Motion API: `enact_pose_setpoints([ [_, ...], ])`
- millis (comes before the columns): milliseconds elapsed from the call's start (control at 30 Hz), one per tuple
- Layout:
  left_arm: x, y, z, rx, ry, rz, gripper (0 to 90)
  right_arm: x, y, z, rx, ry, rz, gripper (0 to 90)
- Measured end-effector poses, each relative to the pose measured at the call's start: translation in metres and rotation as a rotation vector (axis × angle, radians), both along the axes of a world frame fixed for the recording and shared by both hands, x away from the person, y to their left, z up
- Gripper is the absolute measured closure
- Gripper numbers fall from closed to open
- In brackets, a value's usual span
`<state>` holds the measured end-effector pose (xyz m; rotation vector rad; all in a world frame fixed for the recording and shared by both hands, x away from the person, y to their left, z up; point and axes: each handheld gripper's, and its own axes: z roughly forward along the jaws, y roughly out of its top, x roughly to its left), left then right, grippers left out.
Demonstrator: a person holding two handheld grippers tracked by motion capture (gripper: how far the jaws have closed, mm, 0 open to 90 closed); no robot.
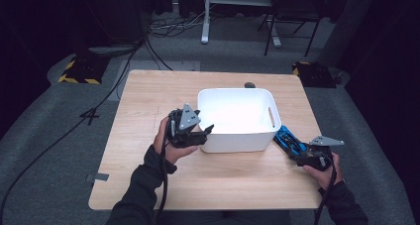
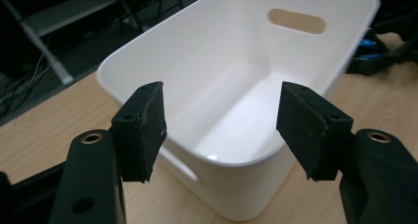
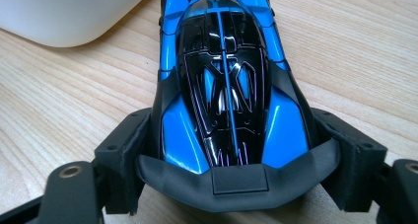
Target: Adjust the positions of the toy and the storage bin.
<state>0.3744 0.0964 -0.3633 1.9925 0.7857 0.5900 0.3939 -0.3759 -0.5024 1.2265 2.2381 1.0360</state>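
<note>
A white plastic bin [image 1: 237, 141] with handle slots stands in the middle of the wooden table [image 1: 148, 96]; its inside [image 2: 236, 51] holds nothing. My left gripper [image 1: 205, 134] hovers at the bin's near left corner, and its jaws [image 2: 222, 130] stand wide open with nothing between them. A blue and black toy car [image 1: 287, 138] lies on the table just right of the bin. My right gripper [image 1: 296, 153] has its pads pressed against both sides of the car's rear [image 3: 222, 86], by the black spoiler. A corner of the bin [image 3: 64, 12] lies just ahead of the car's nose.
A small dark object [image 1: 249, 84] sits at the table's far edge behind the bin. On the floor beyond the table are cables [image 1: 168, 27], a desk leg [image 1: 205, 17], a chair [image 1: 292, 17] and yellow-black striped bases [image 1: 79, 69].
</note>
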Motion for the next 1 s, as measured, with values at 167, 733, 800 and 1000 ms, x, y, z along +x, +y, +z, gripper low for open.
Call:
enact_pose_setpoints([
  [167,0.018,0.008,-0.006,-0.025,0.041,0.104,30.0,0.0,0.0,0.0,-0.001,0.0,0.0,23.8],
  [733,0.072,0.005,-0.018,0.033,0.086,0.17,50.7,0.0,0.0,0.0,-0.001,0.0,0.001,23.8],
  [800,0.08,0.01,-0.019,-0.012,0.111,0.192,43.0,0.0,0.0,0.0,-0.001,0.0,0.002,23.8],
  [1000,0.091,0.015,-0.024,-0.082,0.181,0.179,39.8,0.0,0.0,0.0,-0.001,0.0,0.004,23.8],
])
